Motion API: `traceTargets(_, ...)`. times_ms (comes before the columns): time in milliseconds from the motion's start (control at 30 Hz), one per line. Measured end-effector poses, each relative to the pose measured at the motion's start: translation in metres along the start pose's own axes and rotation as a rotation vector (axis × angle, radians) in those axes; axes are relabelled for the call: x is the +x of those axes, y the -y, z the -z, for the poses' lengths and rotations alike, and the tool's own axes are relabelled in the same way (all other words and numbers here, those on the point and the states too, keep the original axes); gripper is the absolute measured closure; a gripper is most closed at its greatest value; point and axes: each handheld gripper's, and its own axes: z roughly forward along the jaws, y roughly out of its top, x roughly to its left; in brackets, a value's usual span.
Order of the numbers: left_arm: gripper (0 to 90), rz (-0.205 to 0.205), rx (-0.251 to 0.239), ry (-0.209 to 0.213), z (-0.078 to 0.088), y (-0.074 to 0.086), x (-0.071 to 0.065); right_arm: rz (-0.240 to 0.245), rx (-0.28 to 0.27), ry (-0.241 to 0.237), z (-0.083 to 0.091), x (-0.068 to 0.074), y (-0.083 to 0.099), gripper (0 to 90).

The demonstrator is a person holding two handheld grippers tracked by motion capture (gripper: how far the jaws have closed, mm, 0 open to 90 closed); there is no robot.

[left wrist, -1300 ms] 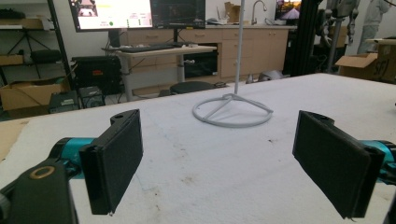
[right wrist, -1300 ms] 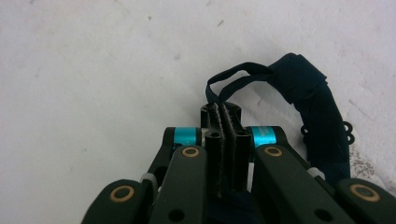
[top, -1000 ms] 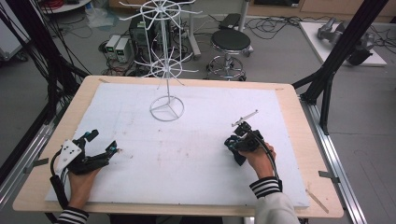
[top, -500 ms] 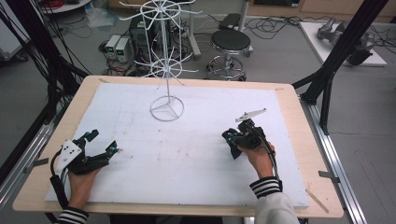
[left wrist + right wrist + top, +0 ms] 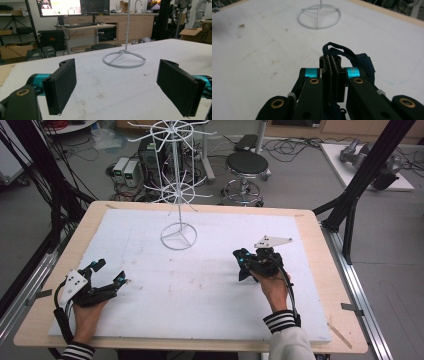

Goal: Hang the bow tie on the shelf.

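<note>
I see the table, a pale wooden top almost wholly covered by a white foam sheet marked with a few brown specks. Toward the far middle of the sheet stands a white wire rack: a ring base with three spokes, a thin upright pole, and two tiers of radiating hooks. Its top tier is cut off by the upper edge of the high view, and my left gripper view shows just the base and the lower pole.

My left gripper rests at the near left of the sheet, held in the left hand. Its jaws stand wide apart with nothing between them, and the left gripper view looks straight through the gap to the rack base.

My right gripper sits right of centre, lifted a little, in the right hand with a striped cuff. Its jaws are pressed together on a dark navy strap, a thin loop of which pokes up past the jaw tips. More dark fabric bunches on the far right side of the jaws; I cannot make out what the whole item is, since the gripper body hides most of it.

Behind the table, a round stool and some boxes on the floor are partly hidden by the rack.
</note>
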Motion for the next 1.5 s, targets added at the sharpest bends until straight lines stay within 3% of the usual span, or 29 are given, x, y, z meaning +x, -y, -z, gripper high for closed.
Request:
traceTargets(133,16.5,0.001,0.0,0.0,0.0,0.0,0.0,-0.001,-0.117,0.006,0.004,0.005,-0.005,88.2)
traceTargets(167,16.5,0.0,0.0,0.0,0.0,0.0,0.0,-0.001,-0.117,0.006,0.004,0.005,-0.005,88.2)
traceTargets(267,16.5,0.0,0.0,0.001,0.0,0.0,0.0,-0.017,-0.187,0.013,0.007,0.006,-0.009,88.1)
traceTargets(400,16.5,-0.002,0.002,0.002,0.0,0.0,0.0,-0.018,-0.223,0.011,0.007,0.009,-0.012,88.1)
traceTargets(500,16.5,0.0,-0.001,0.002,0.0,0.0,0.0,0.007,-0.27,0.014,0.005,0.015,-0.016,88.1)
traceTargets(733,16.6,-0.002,0.0,0.002,0.0,0.0,0.0,0.021,-0.311,0.019,0.004,0.02,-0.02,88.1)
traceTargets(1100,16.6,-0.002,0.0,0.003,0.0,0.0,0.0,-0.017,-0.382,0.026,0.001,0.02,-0.027,88.1)
traceTargets(1500,16.5,-0.002,0.0,0.003,0.0,0.0,0.0,-0.024,-0.413,0.018,0.003,0.019,-0.04,88.2)
